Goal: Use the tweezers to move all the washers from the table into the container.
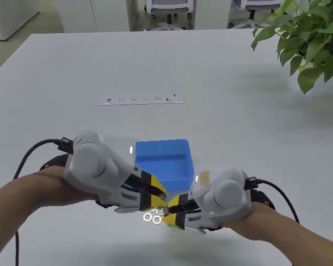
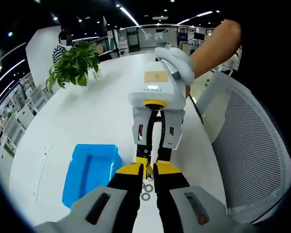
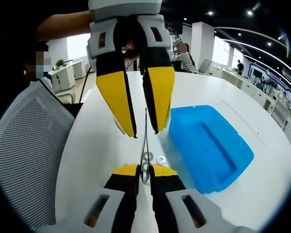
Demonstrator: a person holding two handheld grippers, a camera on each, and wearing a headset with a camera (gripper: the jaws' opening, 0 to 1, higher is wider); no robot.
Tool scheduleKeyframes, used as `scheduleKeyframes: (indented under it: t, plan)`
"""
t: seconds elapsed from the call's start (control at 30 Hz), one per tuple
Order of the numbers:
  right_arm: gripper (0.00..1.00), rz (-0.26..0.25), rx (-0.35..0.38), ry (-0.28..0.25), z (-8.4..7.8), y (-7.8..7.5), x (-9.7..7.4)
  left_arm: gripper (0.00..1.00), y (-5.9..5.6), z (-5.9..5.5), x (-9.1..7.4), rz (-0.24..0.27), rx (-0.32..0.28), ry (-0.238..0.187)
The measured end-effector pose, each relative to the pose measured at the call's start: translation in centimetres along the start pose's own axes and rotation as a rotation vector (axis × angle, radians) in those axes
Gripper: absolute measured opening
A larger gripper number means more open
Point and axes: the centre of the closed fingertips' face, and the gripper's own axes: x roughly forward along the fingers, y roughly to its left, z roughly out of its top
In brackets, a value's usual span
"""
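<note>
**Tweezers gripped; washers on table**

The right gripper [image 3: 144,171] is clamped on the tweezers [image 3: 145,141]. Their tips reach between the left gripper [image 3: 145,132] jaws, which stand slightly apart with no visible contact. The washers [image 3: 148,156] lie on the white table [image 1: 211,83] beneath, just beside the blue container [image 3: 208,145]. Farther off are a power strip [image 1: 140,100] and a potted plant [image 1: 311,39].

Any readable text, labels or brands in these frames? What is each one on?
"XENSE": on the grey body of the right gripper, the one holding the tweezers; left gripper view.
Orange sticker above it: a logo, not legible.
Power strip markings: too small to read.
</note>
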Motion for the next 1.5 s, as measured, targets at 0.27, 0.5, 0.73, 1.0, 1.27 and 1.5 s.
scheduleKeyframes:
  t: [0.27, 0.5, 0.73, 1.0, 1.27, 1.5]
  plan:
    - [0.10, -0.005, -0.003, -0.001, 0.1, -0.1, -0.3, 0.28, -0.2, -0.4, -0.9, 0.019, -0.057, -0.030]
    - [0.10, -0.008, -0.010, -0.004, 0.7, -0.2, -0.6, 0.42, -0.3, -0.8, -1.6, 0.042, -0.117, -0.055]
    - [0.10, -0.013, -0.007, -0.021, 1.7, -0.5, -1.2, 0.54, 0.2, -0.7, -2.4, 0.071, -0.175, -0.107]
    - [0.10, -0.028, -0.014, -0.049, 3.5, -1.8, -2.3, 0.68, 0.4, -0.4, -3.5, 0.118, -0.227, -0.153]
    - [0.10, -0.043, -0.024, -0.075, 5.3, -3.4, -3.1, 0.77, -0.2, -0.8, -4.3, 0.134, -0.267, -0.164]
    - [0.10, -0.045, -0.033, -0.088, 6.2, -4.8, -3.2, 0.85, 0.3, -1.5, -4.8, 0.182, -0.278, -0.158]
